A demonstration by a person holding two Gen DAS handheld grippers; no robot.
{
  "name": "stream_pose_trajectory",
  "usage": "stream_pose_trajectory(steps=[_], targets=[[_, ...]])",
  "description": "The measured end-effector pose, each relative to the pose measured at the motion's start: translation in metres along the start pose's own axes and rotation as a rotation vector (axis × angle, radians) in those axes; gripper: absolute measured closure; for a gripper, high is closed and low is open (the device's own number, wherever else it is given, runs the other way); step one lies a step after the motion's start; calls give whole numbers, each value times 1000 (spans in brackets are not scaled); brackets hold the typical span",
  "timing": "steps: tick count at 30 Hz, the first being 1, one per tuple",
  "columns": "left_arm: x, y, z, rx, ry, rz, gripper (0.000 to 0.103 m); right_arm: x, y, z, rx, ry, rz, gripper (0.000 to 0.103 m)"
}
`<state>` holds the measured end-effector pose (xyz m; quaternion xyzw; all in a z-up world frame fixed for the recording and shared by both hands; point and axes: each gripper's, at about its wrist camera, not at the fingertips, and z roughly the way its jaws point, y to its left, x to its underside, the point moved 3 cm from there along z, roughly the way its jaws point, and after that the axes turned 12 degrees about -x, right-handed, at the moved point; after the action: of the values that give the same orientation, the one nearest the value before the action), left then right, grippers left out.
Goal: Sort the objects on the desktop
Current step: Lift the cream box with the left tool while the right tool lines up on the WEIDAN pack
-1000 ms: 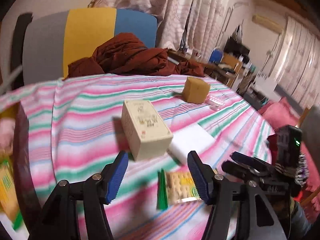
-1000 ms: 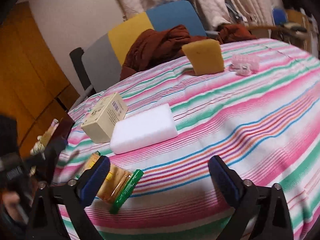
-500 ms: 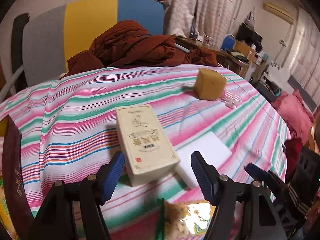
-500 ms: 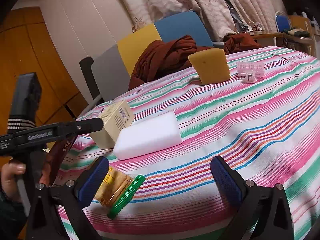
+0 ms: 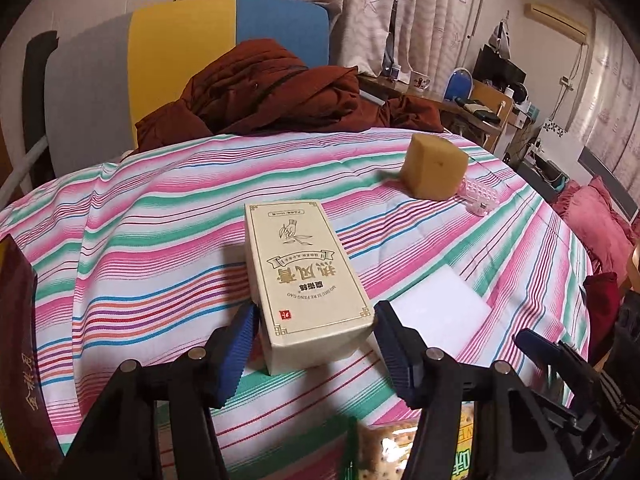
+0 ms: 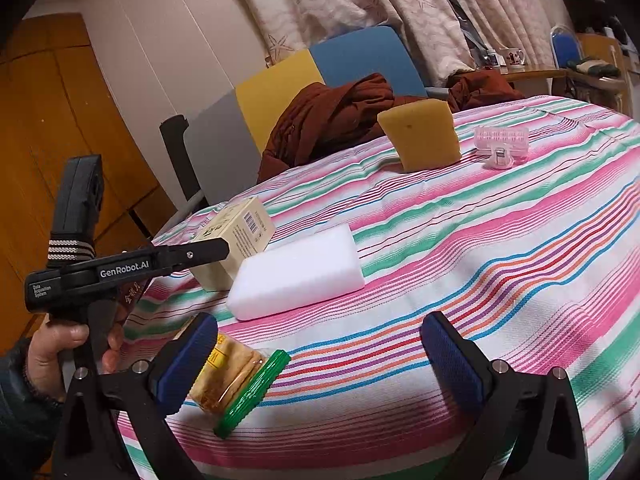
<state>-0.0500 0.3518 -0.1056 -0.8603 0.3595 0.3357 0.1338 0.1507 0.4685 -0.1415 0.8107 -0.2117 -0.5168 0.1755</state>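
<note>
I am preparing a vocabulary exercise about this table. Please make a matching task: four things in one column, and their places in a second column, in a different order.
Things:
1. cream box
2. yellow sponge
3. white foam block
4. cracker packet

Places:
A. at the near table edge, beside the right gripper
B. between the open fingers of the left gripper
C. far side of the table, next to the clear pink clip
D. lying flat just right of the box

Pairs: 1-B, 2-C, 3-D, 4-A
</note>
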Motion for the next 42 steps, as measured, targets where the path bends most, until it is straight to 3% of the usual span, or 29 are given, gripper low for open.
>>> stream_pose_trajectory(steps=[6,17,30,36,42], targets=[[10,18,-11,9,1,-33,43,1,0,-1,-1,-3,-2,0],[49,39,-49,-62,-44,-73,43,0,0,1,13,5,-6,0],[62,44,-38,-33,-34,-127,41,1,5,6,62,36,-36,0],[69,41,-32,-34,-51,-118,34,2,8,7,72,47,-56,0],[72,51,-33,41,-66,-190,34,4,10,8,70,54,-70,0]])
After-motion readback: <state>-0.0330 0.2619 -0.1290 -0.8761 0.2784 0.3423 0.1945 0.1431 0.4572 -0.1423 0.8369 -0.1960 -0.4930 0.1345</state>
